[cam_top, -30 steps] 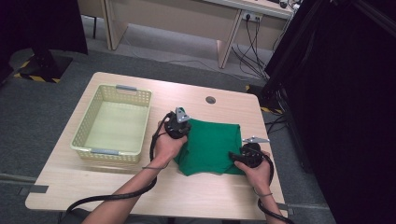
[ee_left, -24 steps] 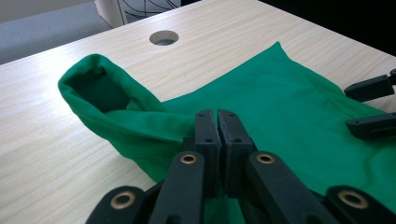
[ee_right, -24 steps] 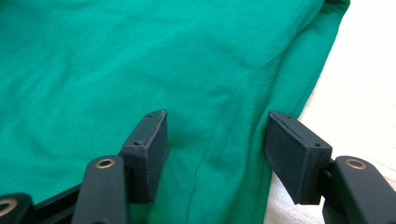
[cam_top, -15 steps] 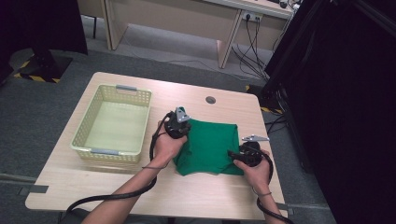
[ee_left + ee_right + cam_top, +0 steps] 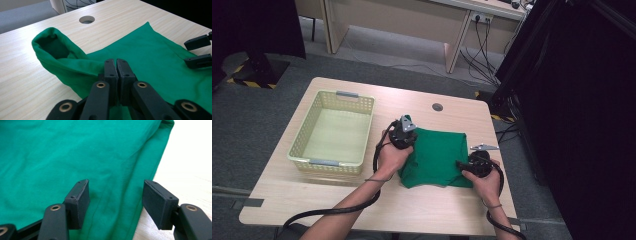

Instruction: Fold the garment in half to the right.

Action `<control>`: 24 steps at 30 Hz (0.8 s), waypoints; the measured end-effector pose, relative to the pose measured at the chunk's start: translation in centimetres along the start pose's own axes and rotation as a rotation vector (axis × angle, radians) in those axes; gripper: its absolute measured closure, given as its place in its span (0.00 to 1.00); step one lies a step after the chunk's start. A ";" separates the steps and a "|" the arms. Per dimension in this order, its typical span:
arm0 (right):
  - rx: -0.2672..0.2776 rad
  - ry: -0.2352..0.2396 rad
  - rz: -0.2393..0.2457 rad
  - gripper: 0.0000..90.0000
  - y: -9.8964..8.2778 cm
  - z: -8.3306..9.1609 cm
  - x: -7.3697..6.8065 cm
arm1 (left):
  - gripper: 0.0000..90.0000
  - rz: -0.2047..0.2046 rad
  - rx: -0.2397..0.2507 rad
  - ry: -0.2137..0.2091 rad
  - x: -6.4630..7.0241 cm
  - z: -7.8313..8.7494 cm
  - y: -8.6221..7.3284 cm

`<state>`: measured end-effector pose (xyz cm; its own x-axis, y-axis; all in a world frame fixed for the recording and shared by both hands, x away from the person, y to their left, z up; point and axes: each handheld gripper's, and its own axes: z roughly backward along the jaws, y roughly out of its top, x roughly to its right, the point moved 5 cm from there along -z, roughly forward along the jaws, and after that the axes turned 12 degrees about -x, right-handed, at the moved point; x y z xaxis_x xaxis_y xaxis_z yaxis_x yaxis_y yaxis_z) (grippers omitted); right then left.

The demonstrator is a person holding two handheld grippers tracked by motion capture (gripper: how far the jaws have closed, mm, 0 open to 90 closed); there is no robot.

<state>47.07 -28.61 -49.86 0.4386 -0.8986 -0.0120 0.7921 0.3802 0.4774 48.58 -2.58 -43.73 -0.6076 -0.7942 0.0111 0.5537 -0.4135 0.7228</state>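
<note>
A folded green cloth (image 5: 437, 157) lies flat on the wooden table (image 5: 362, 210), right of the middle. My left gripper (image 5: 406, 131) sits at the cloth's far left corner. In the left gripper view its jaws are pressed together at a ridge of the cloth (image 5: 150, 55), and a sleeve-like opening (image 5: 51, 45) stands up to their left. My right gripper (image 5: 463, 165) rests at the cloth's near right corner. Its jaws stand open over the cloth's edge (image 5: 140, 195), one pad (image 5: 80, 195) above the fabric and the other over the table. The same open right gripper (image 5: 193, 51) appears in the left gripper view.
A pale yellow-green plastic basket (image 5: 332, 162) stands on the table's left half with nothing in it. A round cable hole (image 5: 437, 107) sits near the far edge. Black cables trail from both grippers off the near edge. A dark curtain hangs to the right of the table.
</note>
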 end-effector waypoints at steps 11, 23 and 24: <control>-0.007 0.001 0.020 0.44 0.3 -0.4 -0.6 | 0.97 -0.002 -0.001 -0.003 0.1 0.0 0.0; 0.001 0.023 0.039 0.44 0.7 -0.8 -1.4 | 0.97 -0.012 -0.009 -0.008 0.6 -0.3 0.1; 0.001 0.025 0.042 0.44 0.8 -0.8 -1.5 | 0.97 -0.013 -0.009 -0.008 0.6 -0.4 0.1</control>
<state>47.35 -26.77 -50.18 0.4816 -0.8763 -0.0142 0.7727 0.4169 0.4786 48.47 -3.29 -43.88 -0.6197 -0.7848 0.0073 0.5507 -0.4282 0.7165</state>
